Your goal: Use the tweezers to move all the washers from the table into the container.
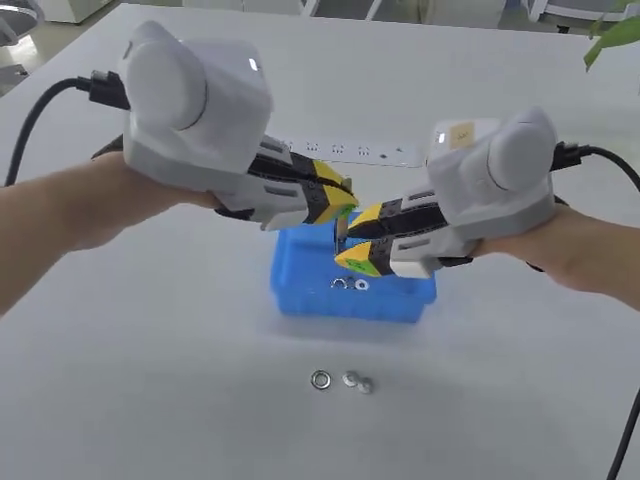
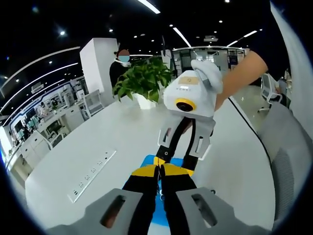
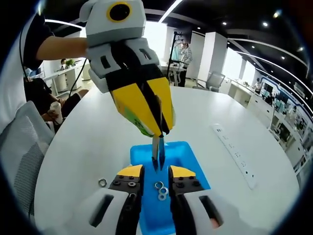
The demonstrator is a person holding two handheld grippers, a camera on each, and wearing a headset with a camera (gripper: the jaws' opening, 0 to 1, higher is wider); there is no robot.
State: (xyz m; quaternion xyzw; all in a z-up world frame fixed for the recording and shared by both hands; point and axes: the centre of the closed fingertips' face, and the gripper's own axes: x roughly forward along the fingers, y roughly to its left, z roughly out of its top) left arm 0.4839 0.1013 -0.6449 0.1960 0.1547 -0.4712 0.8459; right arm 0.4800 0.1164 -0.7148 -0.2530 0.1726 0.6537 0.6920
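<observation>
Now, over the white table (image 1: 120, 380), my left gripper (image 3: 157, 128) is clamped on the tweezers (image 3: 158, 152), tips pointing down into the blue container (image 1: 300, 300). My right gripper (image 3: 156, 172) has its jaws apart either side of those tips. A few washers (image 3: 161, 190) lie inside the container; three loose washers (image 1: 320, 379) rest on the table near it.

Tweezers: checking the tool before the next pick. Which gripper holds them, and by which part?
The left gripper holds the tweezers by their upper end, tips hanging free; the right gripper holds nothing.
</observation>
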